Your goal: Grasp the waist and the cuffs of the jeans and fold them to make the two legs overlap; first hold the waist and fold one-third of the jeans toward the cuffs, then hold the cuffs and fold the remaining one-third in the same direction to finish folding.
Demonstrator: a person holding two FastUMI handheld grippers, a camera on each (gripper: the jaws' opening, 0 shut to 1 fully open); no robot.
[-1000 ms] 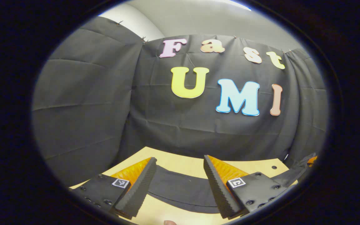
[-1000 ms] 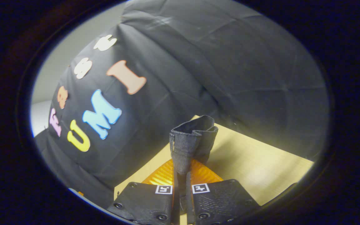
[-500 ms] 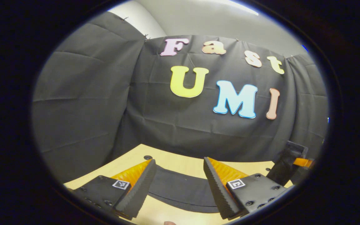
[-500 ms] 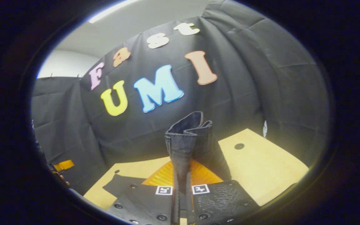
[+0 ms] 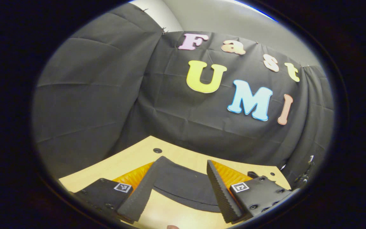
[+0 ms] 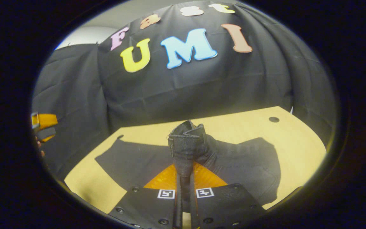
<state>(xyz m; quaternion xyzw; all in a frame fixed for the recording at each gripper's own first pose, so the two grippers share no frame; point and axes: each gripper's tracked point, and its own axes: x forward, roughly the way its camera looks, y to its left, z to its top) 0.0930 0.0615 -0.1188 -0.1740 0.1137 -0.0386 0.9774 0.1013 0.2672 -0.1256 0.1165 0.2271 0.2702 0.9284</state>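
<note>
Swung back toward the table, the right gripper pinches a bunched fold of the jeans spread below, while the left gripper hovers with fingers parted over them.

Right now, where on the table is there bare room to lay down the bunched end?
Bare table lies beyond the jeans, up to the booth wall, and along the near left corner. The middle is crowded with spread denim under the right claw.

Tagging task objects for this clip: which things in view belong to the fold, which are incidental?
In the job:
jeans
right hand-held gripper, shut on the jeans
left hand-held gripper, open

Incidental:
table
table hole
</note>
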